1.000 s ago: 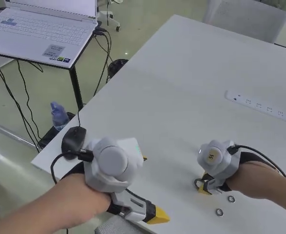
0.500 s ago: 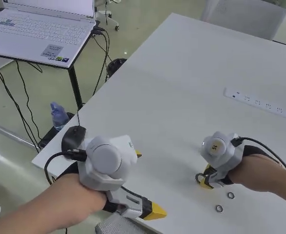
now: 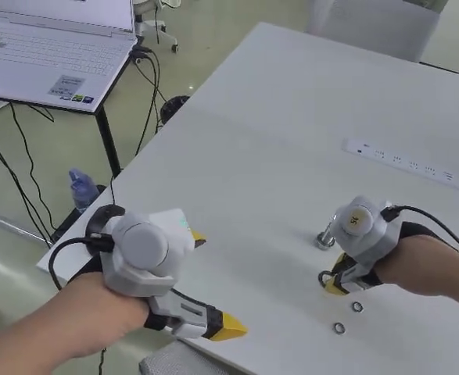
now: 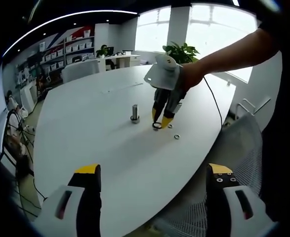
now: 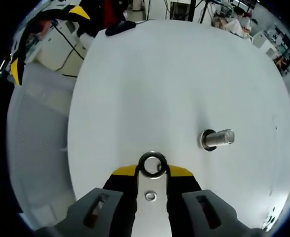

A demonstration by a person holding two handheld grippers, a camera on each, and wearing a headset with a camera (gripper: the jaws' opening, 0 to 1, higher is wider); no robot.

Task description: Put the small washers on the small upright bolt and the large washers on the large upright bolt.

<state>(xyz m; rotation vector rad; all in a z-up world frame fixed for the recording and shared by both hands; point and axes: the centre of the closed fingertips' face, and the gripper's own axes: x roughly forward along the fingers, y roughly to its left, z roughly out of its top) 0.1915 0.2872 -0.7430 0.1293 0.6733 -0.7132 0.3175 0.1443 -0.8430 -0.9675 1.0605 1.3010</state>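
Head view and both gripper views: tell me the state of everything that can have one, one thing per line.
Left gripper: open, empty.
Right gripper: shut on a washer.
Bolt: upright on the table.
Loose washers: lying flat on the table.
Laptop: open.

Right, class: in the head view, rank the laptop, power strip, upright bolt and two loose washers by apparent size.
Largest first:
laptop, cropped
power strip
upright bolt
the upper loose washer and lower loose washer tie, looking alike

washer [image 3: 356,307]: 3 | upright bolt [image 3: 325,239]: 1 | power strip [image 3: 405,163]: 1 | laptop [image 3: 49,47]: 1 | bottle [image 3: 80,188]: 1
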